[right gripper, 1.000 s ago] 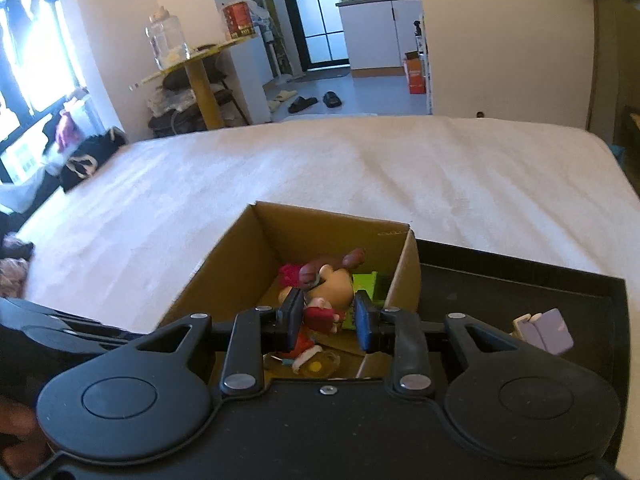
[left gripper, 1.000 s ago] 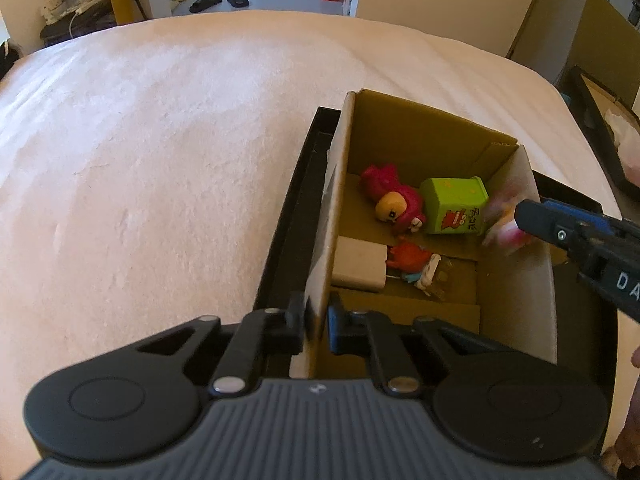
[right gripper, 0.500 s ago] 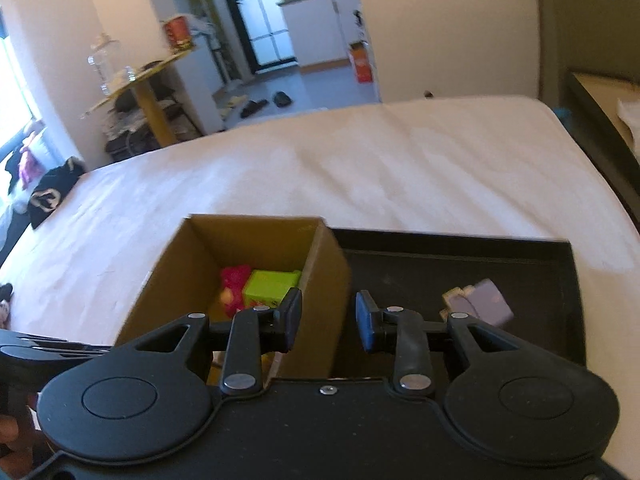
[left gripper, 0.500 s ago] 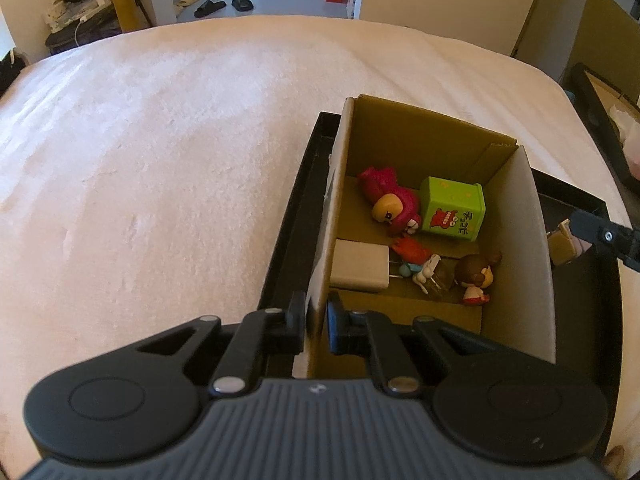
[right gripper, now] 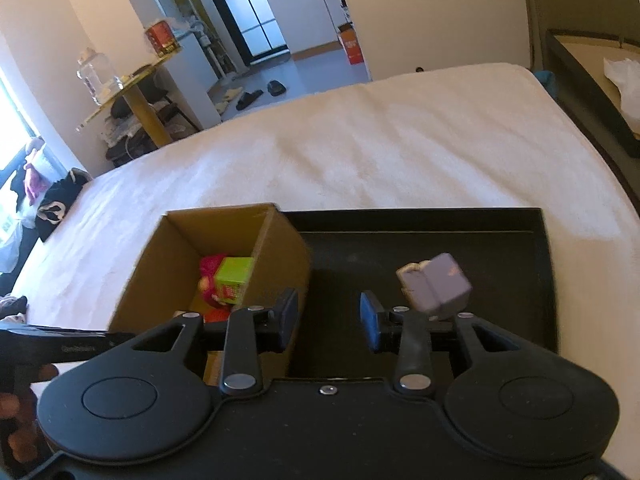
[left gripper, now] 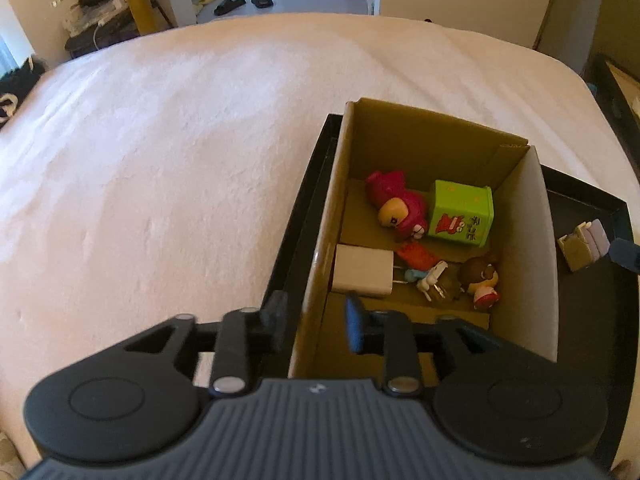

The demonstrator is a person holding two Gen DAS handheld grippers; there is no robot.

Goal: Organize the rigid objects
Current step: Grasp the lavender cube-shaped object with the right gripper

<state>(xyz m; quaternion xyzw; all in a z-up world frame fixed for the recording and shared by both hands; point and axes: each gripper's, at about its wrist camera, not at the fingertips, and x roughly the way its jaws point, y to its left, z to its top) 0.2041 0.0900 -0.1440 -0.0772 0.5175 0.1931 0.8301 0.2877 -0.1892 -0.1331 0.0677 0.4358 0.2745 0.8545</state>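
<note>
In the left wrist view, the left claw [left gripper: 315,322] is seen opened, its two fingers straddling the near left wall of the cardboard box [left gripper: 520,280] without pressing on it; one finger stands outside the wall, the other inside. The box sits in a black tray [left gripper: 588,204] laid on a bed [left gripper: 180,140] covered in a pale blanket. Just ahead of the inner finger a white charger block [left gripper: 363,271] is lain on the box floor. Further ahead and to the right a pink figurine [left gripper: 396,208] is found lying beside a green cube-shaped box [left gripper: 460,213], the two touching. To the right of the charger, a red piece [left gripper: 416,255], a small blue-and-white figure [left gripper: 426,276] and a brown-haired doll [left gripper: 480,278] are scattered close together. Outside the box, far to the right on the tray, a small lilac and beige block toy [left gripper: 582,246] is seen, with the tip of the right claw [left gripper: 626,254] just beside it.

In the right wrist view, the right claw [right gripper: 329,320] is held open and nothing is gripped. The lilac block toy [right gripper: 434,285] is seen just ahead and to the right of the right finger, on the tray [right gripper: 500,224]. To the left, the cardboard box [right gripper: 176,256] is seen, its right wall just beside the left finger; the green cube [right gripper: 234,280] and the pink figurine [right gripper: 208,270] are visible inside.
</note>
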